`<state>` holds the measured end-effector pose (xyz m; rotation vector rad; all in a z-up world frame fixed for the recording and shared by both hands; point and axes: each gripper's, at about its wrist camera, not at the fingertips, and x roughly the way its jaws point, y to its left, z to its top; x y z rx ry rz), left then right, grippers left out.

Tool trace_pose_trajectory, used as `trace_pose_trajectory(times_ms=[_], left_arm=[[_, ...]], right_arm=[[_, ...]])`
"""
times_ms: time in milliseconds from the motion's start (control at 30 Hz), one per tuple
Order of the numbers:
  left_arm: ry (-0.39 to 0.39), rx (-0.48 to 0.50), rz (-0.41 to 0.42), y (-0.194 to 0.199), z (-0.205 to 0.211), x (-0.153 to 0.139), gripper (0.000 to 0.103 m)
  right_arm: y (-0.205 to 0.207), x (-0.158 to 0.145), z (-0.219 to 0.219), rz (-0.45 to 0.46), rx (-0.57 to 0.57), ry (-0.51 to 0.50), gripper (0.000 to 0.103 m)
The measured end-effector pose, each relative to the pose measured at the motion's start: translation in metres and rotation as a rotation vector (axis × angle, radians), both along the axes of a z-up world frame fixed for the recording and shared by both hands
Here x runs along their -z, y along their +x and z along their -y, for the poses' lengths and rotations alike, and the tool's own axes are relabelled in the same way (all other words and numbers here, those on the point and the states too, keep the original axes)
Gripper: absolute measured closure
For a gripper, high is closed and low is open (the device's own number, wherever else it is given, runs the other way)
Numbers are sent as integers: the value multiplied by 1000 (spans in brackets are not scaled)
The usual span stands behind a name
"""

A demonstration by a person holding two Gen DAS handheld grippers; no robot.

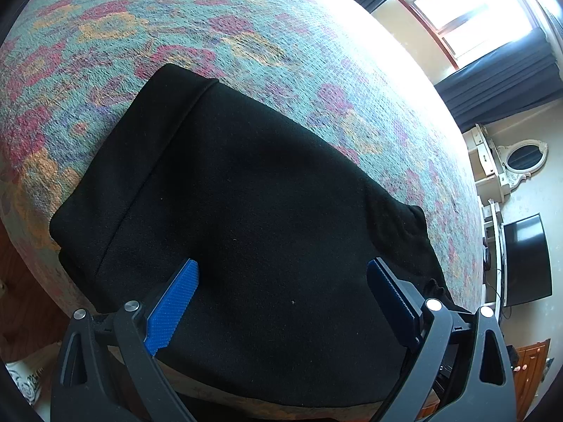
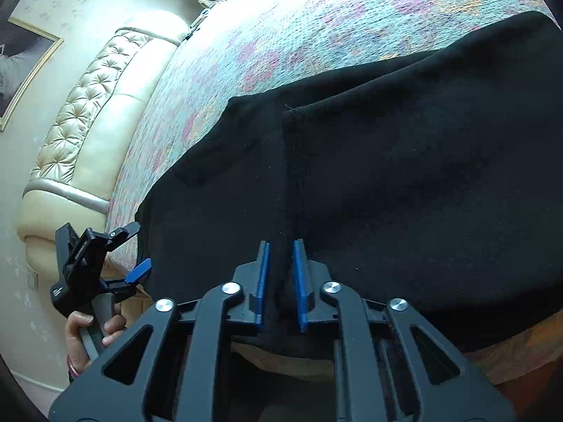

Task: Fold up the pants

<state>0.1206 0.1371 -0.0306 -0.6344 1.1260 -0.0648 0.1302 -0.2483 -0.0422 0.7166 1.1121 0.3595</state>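
Now black pants [image 1: 246,211] folded on floral bedspread [image 1: 211,35], left tool [image 1: 283,302] spread wide above them

Floral bedspread [image 1: 246,35], tufted cream headboard [image 2: 88,105], dark curtains [image 1: 503,84] — bright window [image 1: 468,10], oval mirror [image 1: 524,156], black television [image 1: 526,260]

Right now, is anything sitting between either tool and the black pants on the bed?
Nothing visible. The left tool hangs open directly over the black pants with only bare cloth below. The right tool already has a ridge of the pants between its pads. The floral bedspread beyond looks bare.
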Motion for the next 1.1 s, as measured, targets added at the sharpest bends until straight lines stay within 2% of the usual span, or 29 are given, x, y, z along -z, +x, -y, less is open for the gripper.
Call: trace_pose_trajectory(times_ms=[33, 67, 100, 200, 267, 333, 400, 467, 600, 667, 733, 767, 800, 967, 1100], left_arm=[[2, 2, 0, 0, 0, 0, 8], [3, 4, -1, 1, 0, 0, 8], [3, 5, 0, 0, 0, 0, 8], [2, 6, 0, 2, 1, -1, 8], [7, 7, 0, 2, 2, -1, 8], [16, 9, -1, 3, 4, -2, 8], [23, 8, -2, 3, 7, -3, 8], [28, 9, -2, 3, 10, -4, 8], [18, -4, 8, 0, 11, -6, 8], [12, -8, 8, -1, 11, -5, 8], [17, -3, 6, -1, 12, -5, 8], [21, -1, 5, -1, 13, -5, 8], [26, 0, 5, -1, 14, -5, 8], [43, 10, 3, 0, 17, -5, 8], [37, 10, 1, 2, 17, -5, 8]], right_arm=[[-2, -6, 3, 15, -15, 20, 61], [-5, -13, 7, 35, -21, 28, 47], [-8, -22, 16, 58, -22, 34, 43], [-15, -46, 64, 128, 11, 45, 34], [-19, -60, 111, 168, 94, -3, 31], [-24, -62, 164, 193, 205, -8, 24], [-25, -47, 212, 168, 308, 10, 22], [-21, -19, 244, 120, 358, 74, 22], [-6, 37, 264, 52, 377, 287, 22], [4, 49, 258, 55, 345, 318, 23], [12, 55, 254, 45, 317, 301, 47], [17, 59, 253, 30, 302, 293, 67], [19, 64, 251, 11, 301, 265, 76], [16, 80, 262, 5, 312, 352, 80], [1, 82, 272, 12, 302, 423, 71]])
